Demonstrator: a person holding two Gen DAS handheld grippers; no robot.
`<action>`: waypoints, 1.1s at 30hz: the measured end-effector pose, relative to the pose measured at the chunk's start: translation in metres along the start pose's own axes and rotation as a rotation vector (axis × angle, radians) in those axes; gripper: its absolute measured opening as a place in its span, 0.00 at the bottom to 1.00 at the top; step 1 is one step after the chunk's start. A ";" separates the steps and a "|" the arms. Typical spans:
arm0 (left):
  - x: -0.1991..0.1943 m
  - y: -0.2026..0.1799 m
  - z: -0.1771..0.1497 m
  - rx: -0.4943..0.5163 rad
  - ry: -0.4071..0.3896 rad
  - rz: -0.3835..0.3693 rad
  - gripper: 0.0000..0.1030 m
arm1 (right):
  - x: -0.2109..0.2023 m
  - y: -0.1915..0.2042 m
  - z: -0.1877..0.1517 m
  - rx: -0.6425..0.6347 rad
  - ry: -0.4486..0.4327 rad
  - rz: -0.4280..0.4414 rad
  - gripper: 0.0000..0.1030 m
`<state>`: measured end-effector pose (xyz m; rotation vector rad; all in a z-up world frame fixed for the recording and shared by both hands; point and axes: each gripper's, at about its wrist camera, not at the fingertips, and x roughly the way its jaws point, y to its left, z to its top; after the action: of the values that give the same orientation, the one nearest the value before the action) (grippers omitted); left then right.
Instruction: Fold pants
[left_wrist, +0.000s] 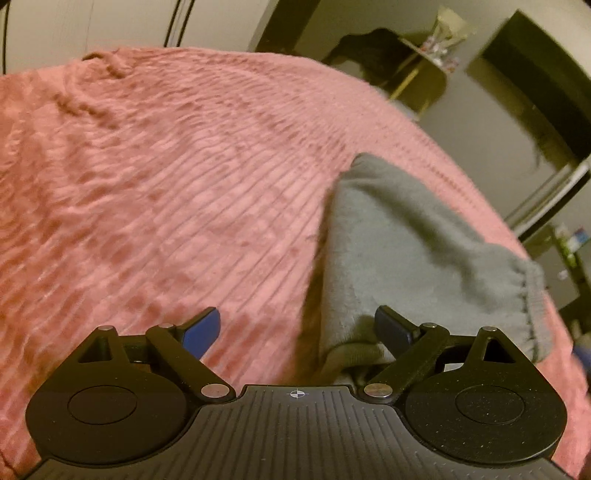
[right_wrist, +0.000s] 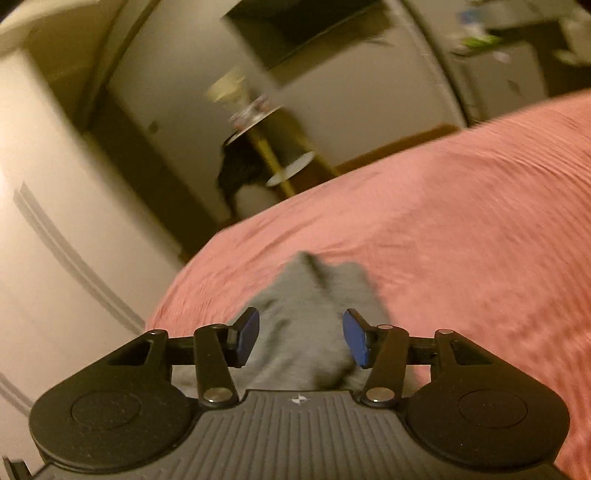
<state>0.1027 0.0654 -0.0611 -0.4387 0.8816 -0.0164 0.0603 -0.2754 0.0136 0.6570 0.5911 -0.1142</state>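
Pants (left_wrist: 402, 251), grey sweat fabric, lie bunched on the pink ribbed bedspread (left_wrist: 166, 184) near the bed's right-hand edge; in the left wrist view they sit at about 3 o'clock, elastic waistband or cuff at 4 o'clock.

Left claw (left_wrist: 297, 332): pads apart, wide. Cloth lies by its right pad, not pinched.

Right claw (right_wrist: 301, 341): pads apart, partway, grey fabric showing in the gap beneath; neither pad appears to press on it. Frame blurred.

Step, as judged: early, garment gathered rather than spread, no clean fold visible. Next move likely calls for a pinch on two corners of one end, then a pull flat toward the bed's middle.

Room: wide bare bedspread from 9 to 12 o'clock. Bed edge close on the right side; fabric could slide off there.
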 end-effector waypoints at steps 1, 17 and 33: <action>0.002 -0.001 0.000 0.010 0.007 0.011 0.92 | 0.014 0.015 0.002 -0.049 0.025 0.015 0.44; 0.014 0.007 0.000 -0.010 0.040 0.003 0.94 | 0.052 0.043 -0.044 -0.259 0.246 -0.034 0.34; -0.035 -0.034 -0.023 0.184 -0.040 -0.228 0.93 | 0.049 -0.030 -0.072 0.471 0.446 0.245 0.24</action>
<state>0.0690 0.0330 -0.0348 -0.3644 0.7791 -0.2951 0.0576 -0.2518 -0.0754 1.2241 0.9177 0.1323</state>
